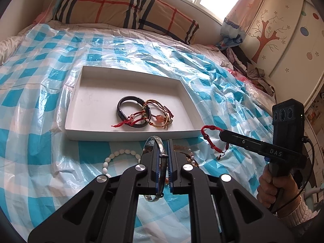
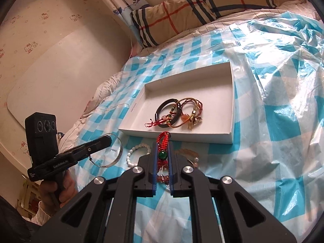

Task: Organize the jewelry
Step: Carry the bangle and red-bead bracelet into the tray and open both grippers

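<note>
A white tray (image 1: 81,93) lies on the bed and holds a black bracelet (image 1: 123,103), a red cord bracelet (image 1: 126,121) and gold-brown cord bracelets (image 1: 160,109). My left gripper (image 1: 163,141) is shut on a silver bangle (image 1: 150,144), held just short of the tray's near wall. My right gripper (image 2: 163,141) is shut on a red braided bracelet (image 2: 163,139) with a green bead, near the tray's near wall (image 2: 182,136). The red bracelet also shows in the left wrist view (image 1: 210,139). A white bead bracelet (image 1: 119,156) and pink bead jewelry (image 2: 188,152) lie on the sheet below the grippers.
A blue-and-white checked plastic sheet (image 1: 40,70) covers the bed. Plaid pillows (image 1: 121,6) lie at the head. A wardrobe with a tree picture (image 1: 273,30) stands right of the bed, with clothes (image 1: 253,73) piled beside it.
</note>
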`<state>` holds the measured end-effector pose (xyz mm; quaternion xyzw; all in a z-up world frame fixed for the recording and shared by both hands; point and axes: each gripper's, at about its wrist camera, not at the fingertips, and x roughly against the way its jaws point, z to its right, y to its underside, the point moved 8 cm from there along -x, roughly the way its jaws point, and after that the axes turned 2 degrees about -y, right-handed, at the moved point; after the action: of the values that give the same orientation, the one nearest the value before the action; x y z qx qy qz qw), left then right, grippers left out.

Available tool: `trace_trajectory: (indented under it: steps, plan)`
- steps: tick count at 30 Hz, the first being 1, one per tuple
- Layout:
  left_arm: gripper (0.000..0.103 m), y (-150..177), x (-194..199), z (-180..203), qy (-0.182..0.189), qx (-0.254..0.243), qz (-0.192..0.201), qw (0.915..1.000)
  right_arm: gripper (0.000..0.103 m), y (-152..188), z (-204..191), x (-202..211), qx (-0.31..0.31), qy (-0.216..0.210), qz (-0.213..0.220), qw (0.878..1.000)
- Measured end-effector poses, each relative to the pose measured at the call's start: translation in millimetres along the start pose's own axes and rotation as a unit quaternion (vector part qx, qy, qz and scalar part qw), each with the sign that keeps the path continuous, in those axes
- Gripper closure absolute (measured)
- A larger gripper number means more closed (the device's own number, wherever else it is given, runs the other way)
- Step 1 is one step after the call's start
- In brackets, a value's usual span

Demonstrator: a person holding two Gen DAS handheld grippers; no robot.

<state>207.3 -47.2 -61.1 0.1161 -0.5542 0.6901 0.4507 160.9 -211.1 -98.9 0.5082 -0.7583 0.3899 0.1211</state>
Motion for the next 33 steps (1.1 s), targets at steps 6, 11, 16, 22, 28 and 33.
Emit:
trace_trajectory:
  steps: [6, 11, 16, 22, 28, 33]
  plan:
    - [0.097, -8, -5, 2, -0.005, -0.013, 0.005, 0.9999, 0.093, -18, -4, -11, 0.011, -0.004, 0.010, 1.000]
    - [0.097, -19, -11, 6, -0.009, -0.026, 0.012, 0.9996, 0.093, -28, 0, -21, 0.011, -0.004, 0.015, 1.000]
    - [0.097, -31, -20, 10, -0.012, -0.037, 0.020, 0.9991, 0.093, -37, 5, -29, 0.012, -0.001, 0.021, 1.000]
    - [0.097, -42, -30, 12, -0.020, -0.049, 0.027, 0.9982, 0.093, -50, 15, -37, 0.012, 0.004, 0.029, 1.000]
    - [0.097, -45, -36, 14, -0.025, -0.056, 0.029, 0.9977, 0.093, -55, 17, -42, 0.012, 0.004, 0.030, 0.999]
    - [0.097, -47, -38, 15, -0.027, -0.058, 0.030, 0.9975, 0.093, -56, 17, -44, 0.011, 0.004, 0.032, 0.999]
